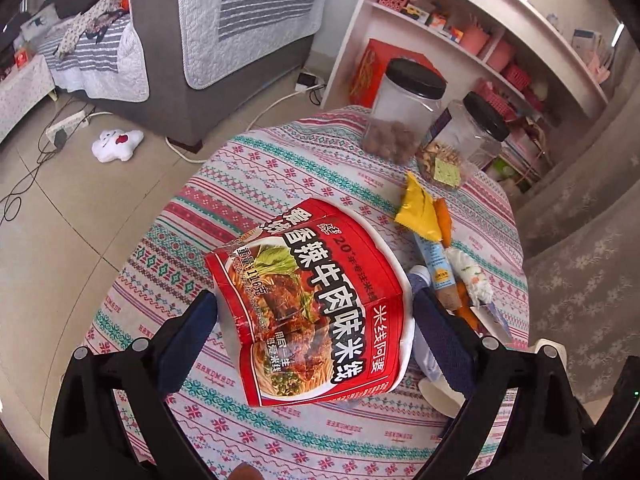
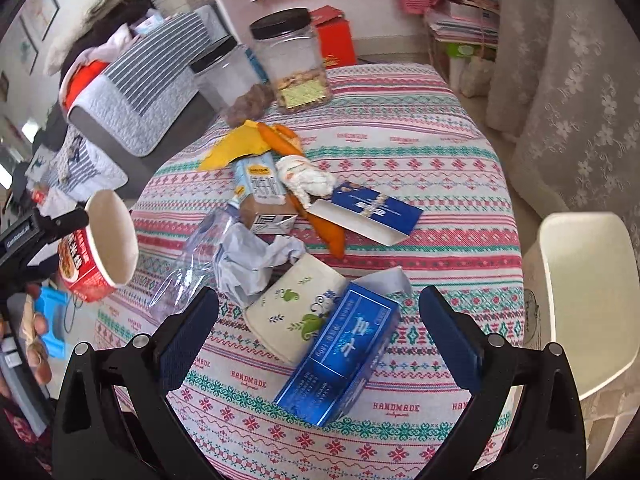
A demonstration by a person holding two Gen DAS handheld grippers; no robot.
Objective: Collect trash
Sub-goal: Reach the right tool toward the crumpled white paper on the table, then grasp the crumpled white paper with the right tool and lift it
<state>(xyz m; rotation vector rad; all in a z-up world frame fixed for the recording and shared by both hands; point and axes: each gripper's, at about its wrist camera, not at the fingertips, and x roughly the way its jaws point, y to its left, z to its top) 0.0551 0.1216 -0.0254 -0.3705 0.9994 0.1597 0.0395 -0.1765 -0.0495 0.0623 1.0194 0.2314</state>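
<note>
The left tool (image 1: 314, 316) pinches a red noodle cup (image 1: 316, 304), held on its side above the worktop (image 1: 248, 168); the right tool (image 2: 320, 320) is spread wide, hovering over a blue box (image 2: 340, 360) lying on a patterned paper cup (image 2: 288, 312); beyond them lie crumpled paper (image 2: 252, 260), a carton (image 2: 264, 192) and wrappers; a white bin (image 2: 588, 300) stands beside the worktop's right edge.
</note>
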